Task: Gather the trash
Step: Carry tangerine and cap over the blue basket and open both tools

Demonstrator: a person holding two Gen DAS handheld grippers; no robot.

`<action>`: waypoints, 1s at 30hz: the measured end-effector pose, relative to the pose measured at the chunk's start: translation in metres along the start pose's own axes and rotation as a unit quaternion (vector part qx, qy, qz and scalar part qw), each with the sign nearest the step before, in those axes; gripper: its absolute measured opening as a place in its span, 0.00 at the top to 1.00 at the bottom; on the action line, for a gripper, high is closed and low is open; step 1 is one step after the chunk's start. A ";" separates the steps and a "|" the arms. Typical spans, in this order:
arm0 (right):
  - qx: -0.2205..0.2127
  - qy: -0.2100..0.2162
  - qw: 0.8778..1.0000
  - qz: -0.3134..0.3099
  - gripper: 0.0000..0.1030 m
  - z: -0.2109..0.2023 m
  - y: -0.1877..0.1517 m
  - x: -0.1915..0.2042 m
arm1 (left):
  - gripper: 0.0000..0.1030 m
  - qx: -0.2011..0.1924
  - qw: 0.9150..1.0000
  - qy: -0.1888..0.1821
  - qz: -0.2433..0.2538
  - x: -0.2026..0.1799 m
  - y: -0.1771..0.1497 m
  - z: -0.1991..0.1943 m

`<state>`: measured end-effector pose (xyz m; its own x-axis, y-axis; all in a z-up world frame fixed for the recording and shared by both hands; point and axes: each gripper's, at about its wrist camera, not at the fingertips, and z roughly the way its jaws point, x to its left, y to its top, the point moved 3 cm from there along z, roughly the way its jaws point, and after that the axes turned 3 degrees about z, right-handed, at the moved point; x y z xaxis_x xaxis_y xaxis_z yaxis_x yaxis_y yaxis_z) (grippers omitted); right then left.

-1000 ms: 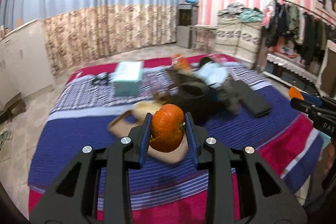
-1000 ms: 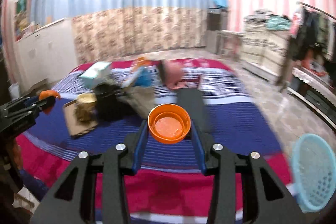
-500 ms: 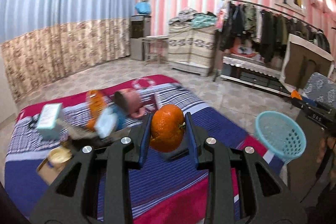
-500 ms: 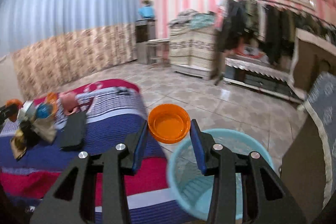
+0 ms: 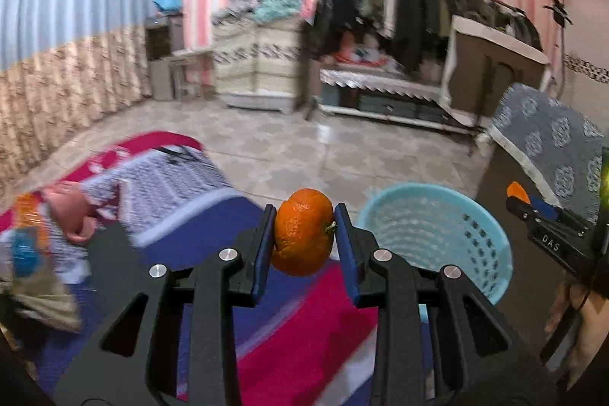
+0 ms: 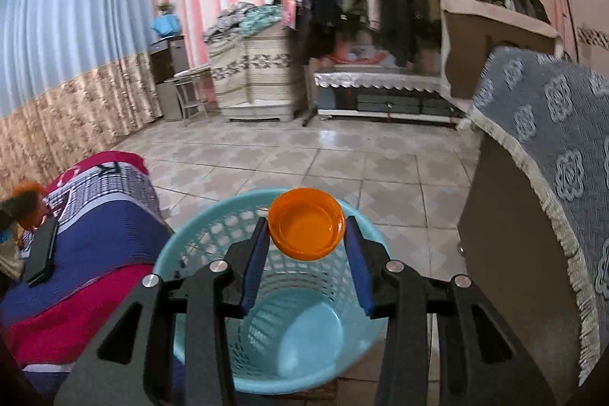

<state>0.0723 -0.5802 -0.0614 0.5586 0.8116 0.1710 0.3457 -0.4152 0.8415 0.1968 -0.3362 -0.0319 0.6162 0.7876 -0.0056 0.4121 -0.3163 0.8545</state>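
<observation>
Our right gripper point(image 6: 306, 234), clamped on the orange lid point(image 6: 306, 229), hangs over the blue basket point(image 6: 198, 234) (nearer); our left gripper point(image 5: 303, 233) pinches the tangerine point(image 5: 303, 231), basket to its right.

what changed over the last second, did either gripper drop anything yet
No. Both views swung from facing the bed toward the blue basket. The right hand-held gripper now hangs above the basket's opening; the left hand-held gripper has it just to its right. Unchanged: left still clamps the orange, right still clamps the orange lid; the basket looks empty.
</observation>
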 end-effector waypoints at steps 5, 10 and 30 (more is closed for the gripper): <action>0.009 -0.018 0.999 0.025 0.61 0.012 -0.006 -0.017 | 0.71 0.026 0.998 -0.046 0.019 -0.043 -0.004 0.050; 0.001 -0.029 0.999 0.043 0.61 0.016 -0.005 -0.031 | 0.71 0.033 0.996 -0.070 0.039 -0.078 -0.006 0.093; 0.023 -0.019 0.999 0.015 0.61 0.029 -0.016 -0.001 | 0.36 0.015 0.998 -0.022 0.051 -0.067 -0.003 0.108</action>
<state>0.0878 -0.5866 -0.0903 0.5975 0.7824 0.1753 0.3619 -0.4583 0.8118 0.2268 -0.4448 -0.0902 0.6849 0.7264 0.0574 0.3649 -0.4101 0.8358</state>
